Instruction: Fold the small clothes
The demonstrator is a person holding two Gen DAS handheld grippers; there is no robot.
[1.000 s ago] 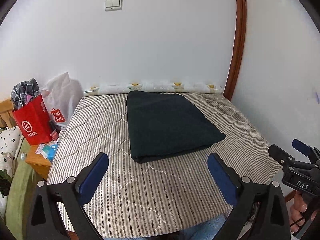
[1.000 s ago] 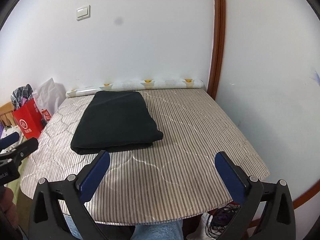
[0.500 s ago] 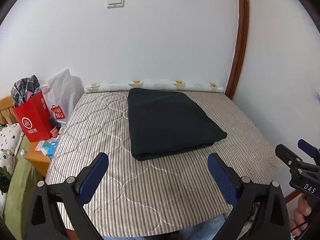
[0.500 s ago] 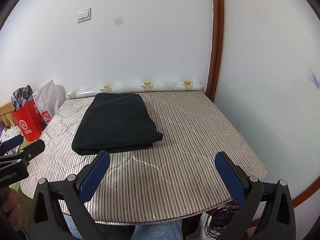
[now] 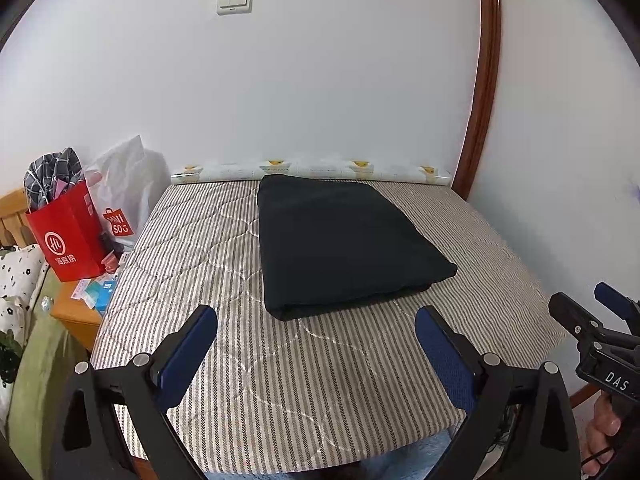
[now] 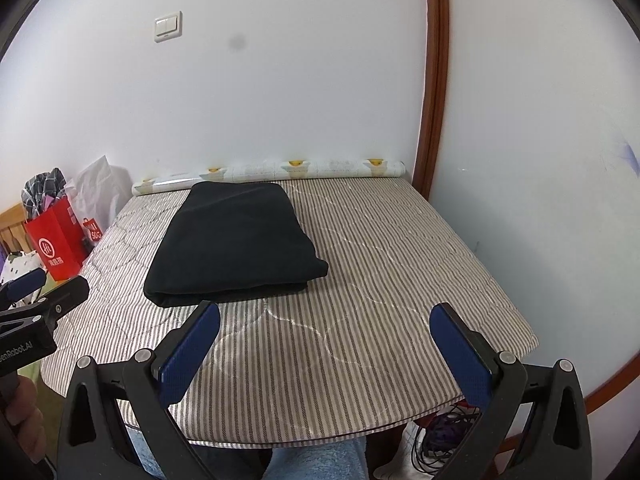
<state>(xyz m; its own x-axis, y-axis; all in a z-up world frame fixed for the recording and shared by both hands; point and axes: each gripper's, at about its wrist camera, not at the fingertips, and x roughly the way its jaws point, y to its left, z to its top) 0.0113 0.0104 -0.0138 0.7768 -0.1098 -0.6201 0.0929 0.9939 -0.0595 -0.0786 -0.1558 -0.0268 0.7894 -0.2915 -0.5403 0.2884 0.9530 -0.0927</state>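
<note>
While both grippers wait, a dark garment lies folded on the striped table.
Left gripper and right gripper gape wide, empty; folding looks finished.

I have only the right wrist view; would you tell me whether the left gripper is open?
Observer: Yes, the left gripper is open and holds nothing, short of the folded black cloth.
Operator: Thank you. What lies at the foot of the red bag?
Observer: Small blue packets lie on a wooden stand, beside the bag.
Operator: Does my gripper's body bear any marking?
Observer: Yes, the right gripper has white lettering on its side that reads DAS.
</note>
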